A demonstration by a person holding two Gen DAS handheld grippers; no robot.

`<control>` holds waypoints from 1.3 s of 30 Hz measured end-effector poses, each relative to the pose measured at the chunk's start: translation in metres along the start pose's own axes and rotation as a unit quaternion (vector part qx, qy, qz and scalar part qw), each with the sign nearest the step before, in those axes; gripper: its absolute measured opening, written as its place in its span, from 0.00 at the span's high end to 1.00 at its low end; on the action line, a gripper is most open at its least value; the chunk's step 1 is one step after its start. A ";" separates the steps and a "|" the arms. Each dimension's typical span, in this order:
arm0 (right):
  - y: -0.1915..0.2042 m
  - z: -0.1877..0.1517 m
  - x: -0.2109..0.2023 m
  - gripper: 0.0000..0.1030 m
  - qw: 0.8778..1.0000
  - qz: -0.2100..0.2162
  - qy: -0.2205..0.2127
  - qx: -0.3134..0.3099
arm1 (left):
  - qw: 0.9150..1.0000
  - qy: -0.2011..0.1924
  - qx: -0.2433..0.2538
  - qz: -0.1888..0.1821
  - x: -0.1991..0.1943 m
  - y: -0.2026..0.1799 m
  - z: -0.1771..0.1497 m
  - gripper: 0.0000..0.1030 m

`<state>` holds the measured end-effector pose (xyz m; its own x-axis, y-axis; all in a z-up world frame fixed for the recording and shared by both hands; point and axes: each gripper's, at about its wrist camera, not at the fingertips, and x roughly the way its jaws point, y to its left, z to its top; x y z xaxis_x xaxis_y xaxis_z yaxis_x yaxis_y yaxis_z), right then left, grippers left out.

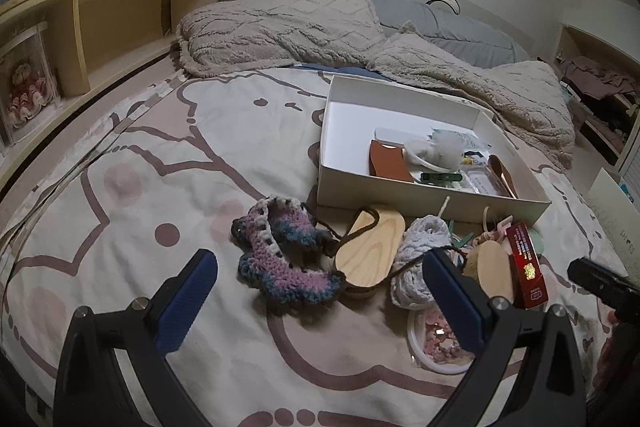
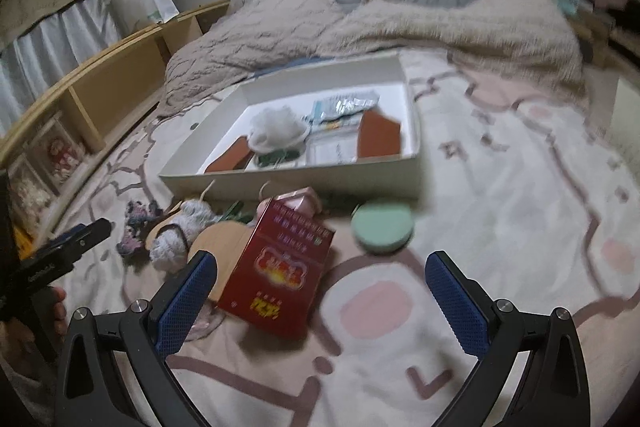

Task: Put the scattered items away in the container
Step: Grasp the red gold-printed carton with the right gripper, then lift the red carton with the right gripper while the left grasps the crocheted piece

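- While the left gripper (image 1: pixel 320 275) hovers with its jaws spread wide and nothing between them, the left wrist view shows a purple-and-blue crochet piece (image 1: pixel 280 251) lying on the bedspread (image 1: pixel 120 195) straight ahead, probably lined up as its next pick.
- Beside it lie a wooden yarn bobbin (image 1: pixel 370 243) and a grey yarn bundle (image 1: pixel 416 255), all just short of the white box (image 1: pixel 400 191), which already holds several items.
- From the right wrist view, the right gripper (image 2: pixel 320 279) is likewise released and empty, facing a red cigarette pack (image 2: pixel 276 267) near its left finger.
- A green round lid (image 2: pixel 382 229) rests just outside the box's front wall, still to be tidied.
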<state>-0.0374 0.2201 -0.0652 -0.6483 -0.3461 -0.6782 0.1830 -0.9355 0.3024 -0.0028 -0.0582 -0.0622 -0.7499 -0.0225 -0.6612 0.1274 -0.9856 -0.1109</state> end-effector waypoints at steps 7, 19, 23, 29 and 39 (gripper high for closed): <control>-0.005 -0.009 0.015 0.00 0.995 0.074 0.042 0.058 | 1.000 -0.006 0.010 -0.003 -0.003 -0.006 -0.001 0.00; -0.004 -0.016 0.035 0.24 0.985 0.119 0.075 0.102 | 1.000 -0.007 0.017 -0.003 -0.004 -0.009 -0.001 0.00; -0.003 -0.018 0.037 0.39 0.985 0.116 0.072 0.100 | 1.000 -0.007 0.017 -0.001 -0.003 -0.009 -0.001 0.00; -0.001 -0.014 0.025 0.40 0.992 0.093 0.054 0.067 | 1.000 -0.008 0.005 0.010 0.001 -0.002 -0.001 0.00; -0.016 -0.018 0.008 0.41 0.999 0.004 0.050 0.009 | 0.999 0.022 -0.023 0.038 0.025 0.014 -0.002 0.00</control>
<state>-0.0324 0.2308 -0.0870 -0.5703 -0.3601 -0.7383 0.1740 -0.9314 0.3198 -0.0182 -0.0719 -0.0819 -0.7082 -0.0895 -0.7003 0.2136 -0.9726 -0.0918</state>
